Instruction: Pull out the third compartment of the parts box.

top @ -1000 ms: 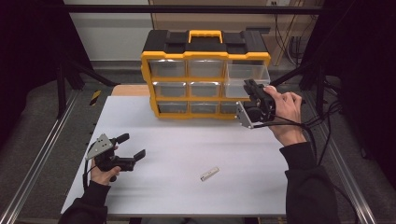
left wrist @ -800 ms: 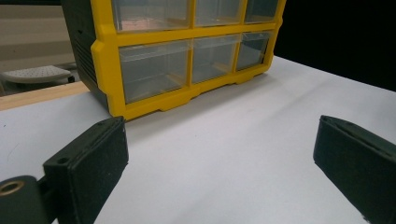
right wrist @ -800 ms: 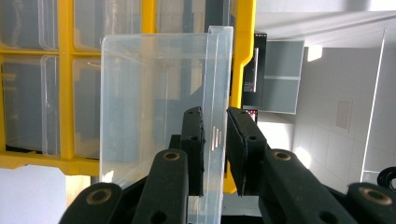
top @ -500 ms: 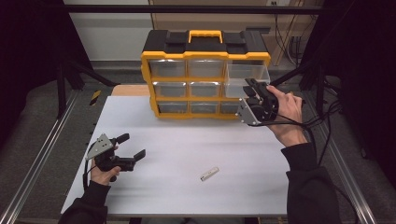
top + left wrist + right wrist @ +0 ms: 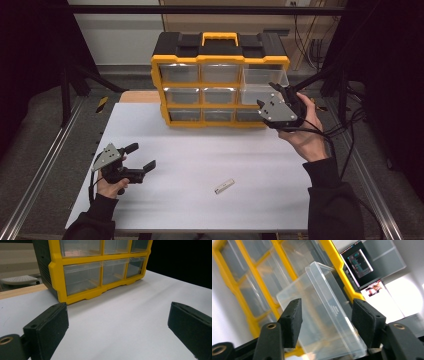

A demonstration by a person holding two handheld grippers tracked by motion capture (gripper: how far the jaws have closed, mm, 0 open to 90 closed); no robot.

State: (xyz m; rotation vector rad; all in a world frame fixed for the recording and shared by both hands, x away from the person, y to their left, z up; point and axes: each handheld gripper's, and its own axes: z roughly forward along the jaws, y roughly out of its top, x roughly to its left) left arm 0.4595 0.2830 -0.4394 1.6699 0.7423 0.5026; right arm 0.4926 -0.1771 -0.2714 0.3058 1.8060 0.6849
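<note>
- High view: a yellow and black organiser (image 5: 220, 80) with clear drawers stands at the far side of the white surface (image 5: 200, 165). Its top right drawer (image 5: 265, 77) is pulled partly out towards the person.
- High view: the right gripper (image 5: 272, 95) is held up just in front of that pulled-out drawer, at the organiser's right end. Whether it touches the drawer cannot be told from here.
- High view: the left gripper (image 5: 142, 157) rests low over the near left part of the surface, well apart from the organiser, with its jaws spread and nothing between them.
- High view: a small pale stick-shaped piece (image 5: 224, 186) lies alone on the surface, between the two hands and nearer the front edge.
- Left gripper view: the two black jaws stand wide apart over bare white surface; the organiser's lower drawers (image 5: 100, 272) sit ahead, beyond them.
- Right gripper view: the clear drawer (image 5: 322, 312) juts out of the yellow frame (image 5: 337, 265) and lies between the jaws. The jaws have just been opening; the pads (image 5: 293, 320) stand off the drawer's walls, so the grip is released.
</note>
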